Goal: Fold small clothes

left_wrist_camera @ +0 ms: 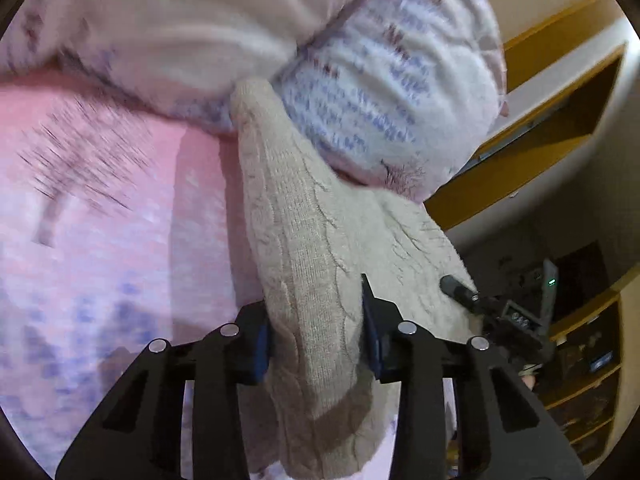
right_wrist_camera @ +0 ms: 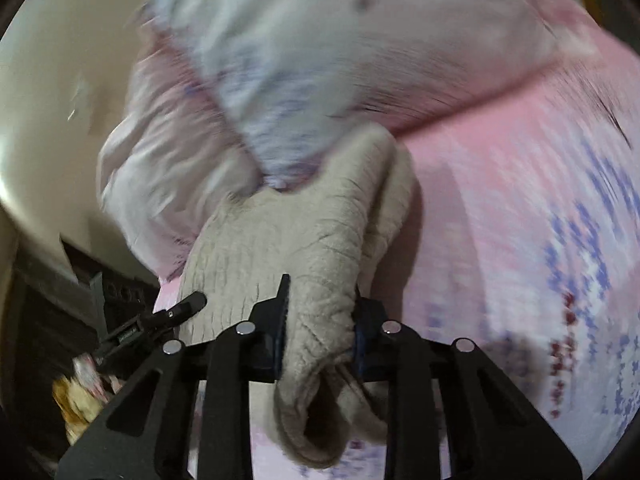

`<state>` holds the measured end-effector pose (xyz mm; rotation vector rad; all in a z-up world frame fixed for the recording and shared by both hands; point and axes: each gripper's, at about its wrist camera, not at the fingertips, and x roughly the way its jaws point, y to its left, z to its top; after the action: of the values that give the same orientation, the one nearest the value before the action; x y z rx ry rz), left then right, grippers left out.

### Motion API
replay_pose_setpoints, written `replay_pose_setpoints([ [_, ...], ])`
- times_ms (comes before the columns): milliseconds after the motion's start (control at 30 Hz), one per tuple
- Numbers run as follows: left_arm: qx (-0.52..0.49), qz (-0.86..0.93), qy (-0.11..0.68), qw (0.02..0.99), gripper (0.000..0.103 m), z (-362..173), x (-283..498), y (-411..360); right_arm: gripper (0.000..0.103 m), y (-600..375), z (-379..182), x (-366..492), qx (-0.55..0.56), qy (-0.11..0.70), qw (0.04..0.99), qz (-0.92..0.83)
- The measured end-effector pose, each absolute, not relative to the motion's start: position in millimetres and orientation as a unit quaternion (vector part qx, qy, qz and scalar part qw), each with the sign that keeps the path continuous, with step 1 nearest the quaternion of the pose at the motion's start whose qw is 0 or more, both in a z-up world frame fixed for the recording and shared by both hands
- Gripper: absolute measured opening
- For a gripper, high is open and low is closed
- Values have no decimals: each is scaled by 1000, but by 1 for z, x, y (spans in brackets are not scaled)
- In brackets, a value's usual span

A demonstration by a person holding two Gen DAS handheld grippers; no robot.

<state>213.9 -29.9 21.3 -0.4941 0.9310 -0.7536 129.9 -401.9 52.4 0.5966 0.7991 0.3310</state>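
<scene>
A beige cable-knit garment point(left_wrist_camera: 304, 240) hangs between my two grippers above a pink patterned bedsheet point(left_wrist_camera: 100, 220). My left gripper point(left_wrist_camera: 316, 332) is shut on one bunched edge of it. My right gripper point(right_wrist_camera: 320, 332) is shut on another bunched edge of the same garment point(right_wrist_camera: 304, 240). The knit stretches away from both grippers toward a white pillow with purple print point(left_wrist_camera: 380, 100). The right gripper's fingertips point(left_wrist_camera: 456, 290) show at the right in the left wrist view; the left gripper's fingertips point(right_wrist_camera: 188, 304) show at the left in the right wrist view.
The pillow point(right_wrist_camera: 280, 80) lies at the head of the bed on the sheet point(right_wrist_camera: 520, 200). Wooden shelves point(left_wrist_camera: 540, 120) stand to the right of the bed, with dark cluttered shelving point(left_wrist_camera: 580, 340) lower down. A cream wall point(right_wrist_camera: 60, 80) is at the left.
</scene>
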Motion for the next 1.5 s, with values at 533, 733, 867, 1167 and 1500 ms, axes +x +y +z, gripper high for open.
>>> replay_pose_setpoints([
  [533, -206, -251, 404, 855, 52, 23, 200, 58, 47, -333, 37, 136, 227, 402, 879, 120],
  [733, -126, -278, 341, 889, 58, 62, 162, 42, 37, -339, 40, 142, 263, 396, 868, 142],
  [867, -58, -288, 351, 889, 60, 58, 157, 7, 10, -323, 37, 144, 211, 395, 888, 107],
  [1167, -40, -279, 366, 887, 60, 45, 162, -2, 31, -328, 50, 130, 179, 376, 908, 50],
  [1500, -25, -267, 363, 892, 70, 42, 158, -13, 42, -263, 34, 109, 28, 394, 916, 72],
])
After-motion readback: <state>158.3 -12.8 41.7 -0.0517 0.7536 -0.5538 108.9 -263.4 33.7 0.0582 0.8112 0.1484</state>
